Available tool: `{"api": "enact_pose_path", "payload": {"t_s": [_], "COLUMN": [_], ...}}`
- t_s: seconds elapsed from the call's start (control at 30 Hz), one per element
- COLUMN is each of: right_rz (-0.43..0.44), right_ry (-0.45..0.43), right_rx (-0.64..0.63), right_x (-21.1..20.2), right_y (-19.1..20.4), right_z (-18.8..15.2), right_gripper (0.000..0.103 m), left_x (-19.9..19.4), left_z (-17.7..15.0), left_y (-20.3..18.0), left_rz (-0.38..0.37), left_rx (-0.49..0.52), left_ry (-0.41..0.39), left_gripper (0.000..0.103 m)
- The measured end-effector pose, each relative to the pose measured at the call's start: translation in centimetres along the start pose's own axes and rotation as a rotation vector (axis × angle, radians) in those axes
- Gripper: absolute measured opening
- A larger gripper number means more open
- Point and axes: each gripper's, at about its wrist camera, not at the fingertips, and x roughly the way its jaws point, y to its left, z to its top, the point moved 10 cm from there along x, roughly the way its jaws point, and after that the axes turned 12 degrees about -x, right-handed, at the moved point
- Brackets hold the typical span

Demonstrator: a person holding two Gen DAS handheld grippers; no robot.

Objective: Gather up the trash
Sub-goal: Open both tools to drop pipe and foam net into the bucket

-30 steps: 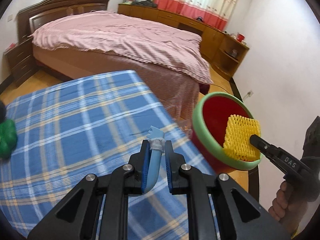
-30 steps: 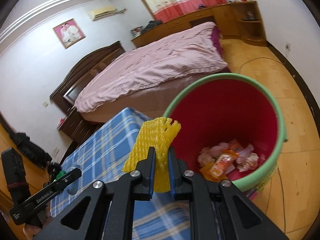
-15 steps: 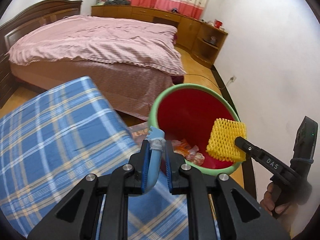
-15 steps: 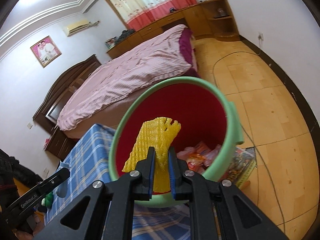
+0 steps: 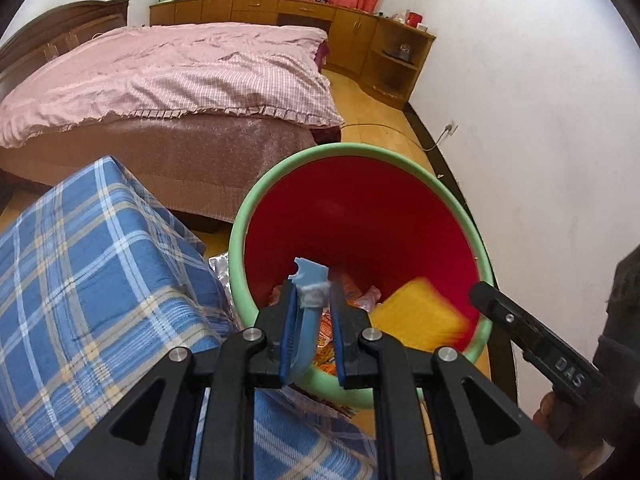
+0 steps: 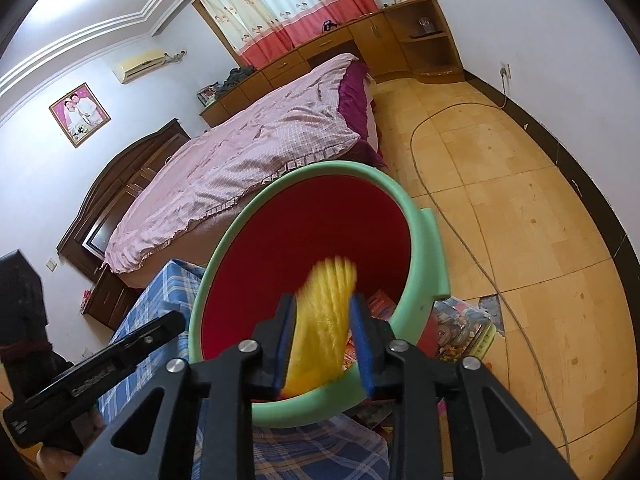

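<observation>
Two claws hang over the red bin [image 5: 360, 216]: left claw [image 5: 312, 332] parted around a blue strip [image 5: 306, 312], right claw [image 6: 322, 340] released, yellow foam net [image 6: 324, 320] blurred between its fingers. Wrappers [image 5: 352, 300] lie inside.

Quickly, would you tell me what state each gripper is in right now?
Left gripper: open, blue plastic piece loose between its jaws.
Right gripper: open, yellow foam net blurred, dropping into the red bin.
</observation>
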Motion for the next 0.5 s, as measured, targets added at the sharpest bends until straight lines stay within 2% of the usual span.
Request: {"api": "enact_pose_path", "payload": {"t_s": [0.07,0.23,0.5], "right_rz": [0.004,0.028,0.032], "right_ry": [0.002,-0.001,0.000], "right_rx": [0.010,0.005,-0.016], "right_x": [0.1,0.3,0.0], "right_y": [0.0,0.4,1.3], "right_z": [-0.1,-0.2,-0.3], "right_gripper": [0.045,0.052,0.059], "left_x": [0.4,0.3,-1.1], "left_z": [-0.1,0.1,0.0], "left_y": [0.1,-0.3,0.3], "left_rz": [0.008,-0.015,0.024], "left_rx": [-0.005,-0.014,-0.015], "left_ry": [0.013,0.011,-0.012], "left_gripper": [0.016,0.038,0.041]}}
